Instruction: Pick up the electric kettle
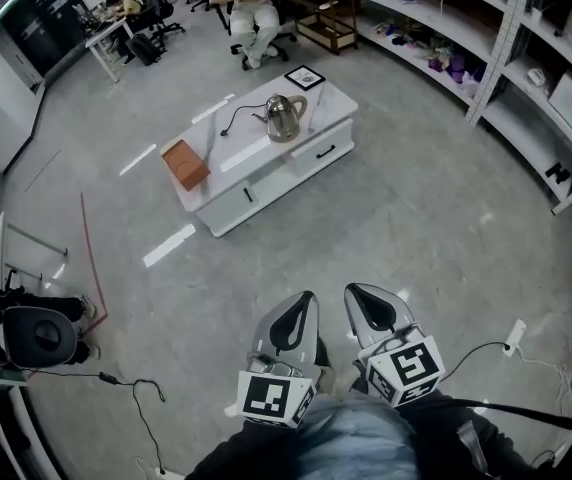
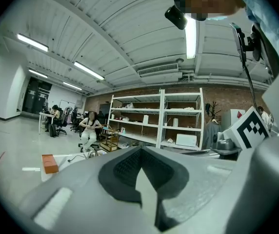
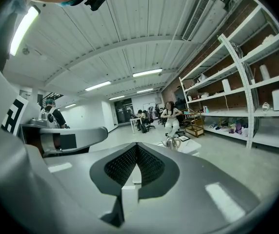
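Well ahead, the kettle [image 1: 285, 118] stands on the white desk [image 1: 251, 148], toward its far right end. A dark cord [image 1: 232, 120] lies just left of it, and an orange box [image 1: 184, 163] sits at the left end. Open grey floor [image 1: 386, 228] surrounds the desk, and shelves [image 1: 526, 88] line the right side. The left hand-held gripper [image 1: 304, 303] and right hand-held gripper [image 1: 358, 298] sit side by side, well apart from the desk, each with jaws pressed together on nothing. A sleeve hides their handles. Print on the framed card [image 1: 304, 76] is too small to read.

Right tool [image 3: 136, 147] jaws together, empty; kettle [image 3: 171, 142] ahead on white table [image 3: 188, 148]
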A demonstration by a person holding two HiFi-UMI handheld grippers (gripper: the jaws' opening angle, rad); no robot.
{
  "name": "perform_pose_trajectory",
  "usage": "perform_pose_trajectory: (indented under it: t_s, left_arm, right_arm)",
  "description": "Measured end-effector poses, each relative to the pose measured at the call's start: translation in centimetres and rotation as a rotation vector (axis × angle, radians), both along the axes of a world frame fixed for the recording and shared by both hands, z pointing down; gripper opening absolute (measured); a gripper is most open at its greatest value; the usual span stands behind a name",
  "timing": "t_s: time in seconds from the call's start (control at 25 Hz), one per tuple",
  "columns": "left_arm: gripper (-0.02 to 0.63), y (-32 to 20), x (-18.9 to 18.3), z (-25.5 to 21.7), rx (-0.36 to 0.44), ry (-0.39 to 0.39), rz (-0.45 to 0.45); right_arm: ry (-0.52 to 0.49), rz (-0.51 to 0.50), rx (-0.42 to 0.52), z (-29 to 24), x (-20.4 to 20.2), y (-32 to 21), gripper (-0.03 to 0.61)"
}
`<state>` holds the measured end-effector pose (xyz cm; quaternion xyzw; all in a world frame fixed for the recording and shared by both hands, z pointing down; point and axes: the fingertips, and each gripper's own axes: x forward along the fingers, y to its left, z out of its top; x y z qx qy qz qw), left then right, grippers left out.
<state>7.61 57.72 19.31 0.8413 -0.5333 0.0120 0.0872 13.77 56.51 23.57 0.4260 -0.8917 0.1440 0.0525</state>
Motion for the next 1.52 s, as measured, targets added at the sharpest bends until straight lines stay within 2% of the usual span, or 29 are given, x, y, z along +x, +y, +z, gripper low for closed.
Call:
perform_pose_trajectory:
  t_s: [0.48,0.76,1.2,1.52]
  left_arm:
    - [0.001,-8.3,-6.3,-2.4,0.092,0.043,0.003]
    - [0.001,-10.6,-8.2,-1.4,0.070,0.065,-0.002]
    - [0.001,-14.1,-7.9,1.6,-0.036,0.031,-0.016]
    - [0.001,-20.7,-4.8,2.2,-0.061,0.006,-0.017]
  right_arm:
    - [0.045,-0.006,0.063,-2.3,-6.5,-8.3,0.026]
    - [0.076,0.034,0.050,-1.6,-6.7,-10.4,0.026]
    - [0.082,0.056,-0.009,0.8,-5.2,-14.6,0.026]
    - [0.093,0.021,0.021,0.9,-3.2,-21.2,0.026]
